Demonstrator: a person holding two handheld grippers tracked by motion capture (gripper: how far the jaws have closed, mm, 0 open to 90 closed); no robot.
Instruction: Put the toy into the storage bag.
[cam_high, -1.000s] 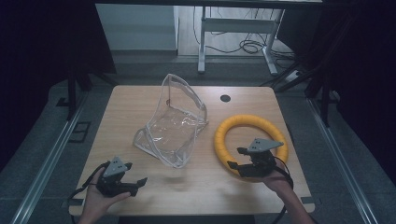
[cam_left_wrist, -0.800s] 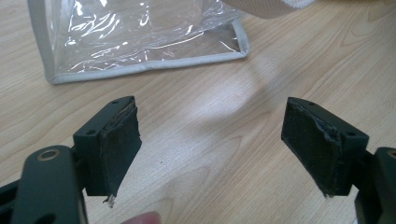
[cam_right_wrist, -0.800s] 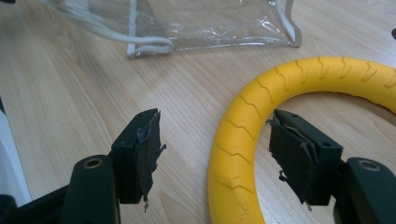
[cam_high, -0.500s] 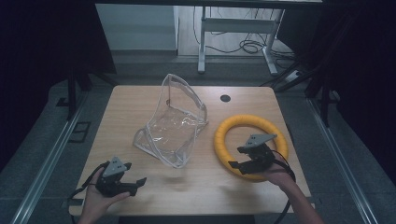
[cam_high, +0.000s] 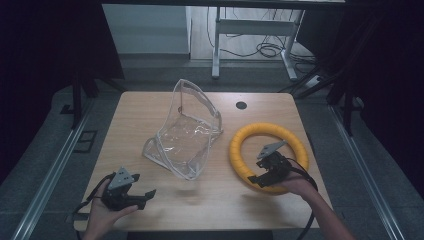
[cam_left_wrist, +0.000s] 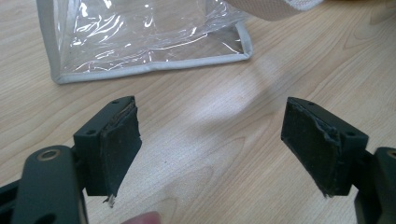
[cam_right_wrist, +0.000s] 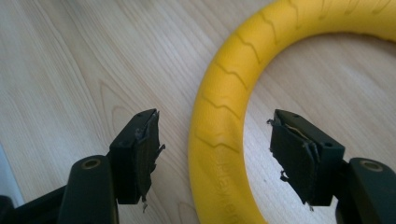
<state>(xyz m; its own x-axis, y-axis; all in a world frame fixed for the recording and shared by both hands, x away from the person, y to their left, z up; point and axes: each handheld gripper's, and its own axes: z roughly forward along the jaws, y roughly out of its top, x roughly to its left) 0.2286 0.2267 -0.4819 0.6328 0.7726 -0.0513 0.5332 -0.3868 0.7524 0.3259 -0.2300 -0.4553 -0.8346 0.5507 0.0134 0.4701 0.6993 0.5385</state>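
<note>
- R tongs apart, straddling the yellow ring, seemingly not touching it.
- L tongs apart over bare desk, near clear bag.

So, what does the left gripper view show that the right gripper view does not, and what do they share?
The left gripper view shows the clear plastic bag lying ahead of the left gripper, whose jaws stand wide apart over bare wood with nothing between them. The right gripper view shows the yellow ring, its near arc passing between the wide-open jaws of the right gripper; whether a pad touches it, I cannot tell. Both show the wooden table and an open pair of black jaws with worn pads.
</note>
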